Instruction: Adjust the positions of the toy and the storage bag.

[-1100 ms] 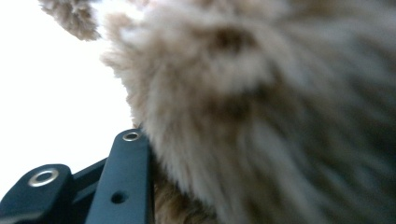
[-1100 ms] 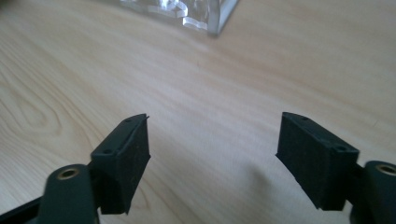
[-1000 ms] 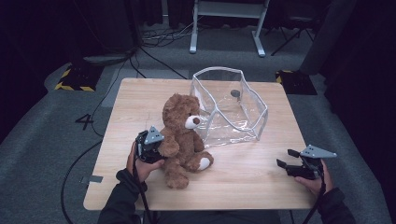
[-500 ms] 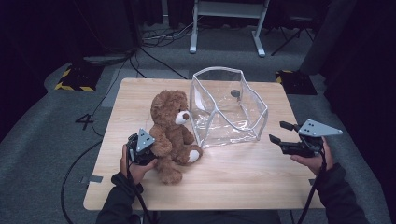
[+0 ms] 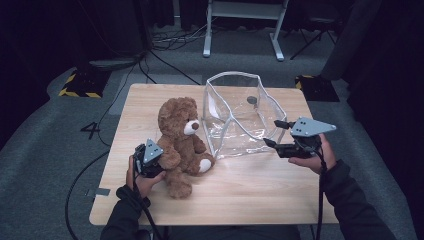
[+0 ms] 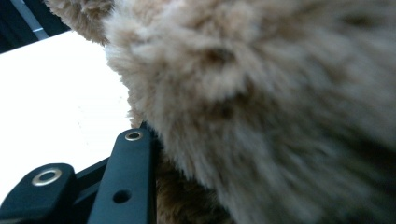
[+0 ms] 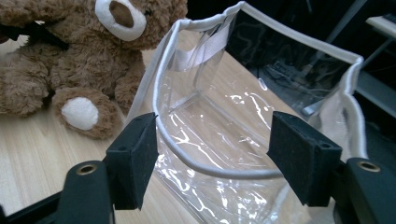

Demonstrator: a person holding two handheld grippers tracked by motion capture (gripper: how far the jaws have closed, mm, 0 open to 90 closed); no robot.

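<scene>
So far: teddy bear (image 5: 180, 137) clamped by left gripper (image 5: 150, 159); clear bag (image 5: 240, 112) rim straddled by right gripper (image 7: 212, 158) (jaws apart), bagging not begun

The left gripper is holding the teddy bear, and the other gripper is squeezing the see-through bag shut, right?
Not quite. The left gripper does hold the teddy bear, but the right gripper isn't squeezing the see-through bag. The right gripper view shows its jaws wide apart, with the bag's white rim between them and unpinched.
</scene>
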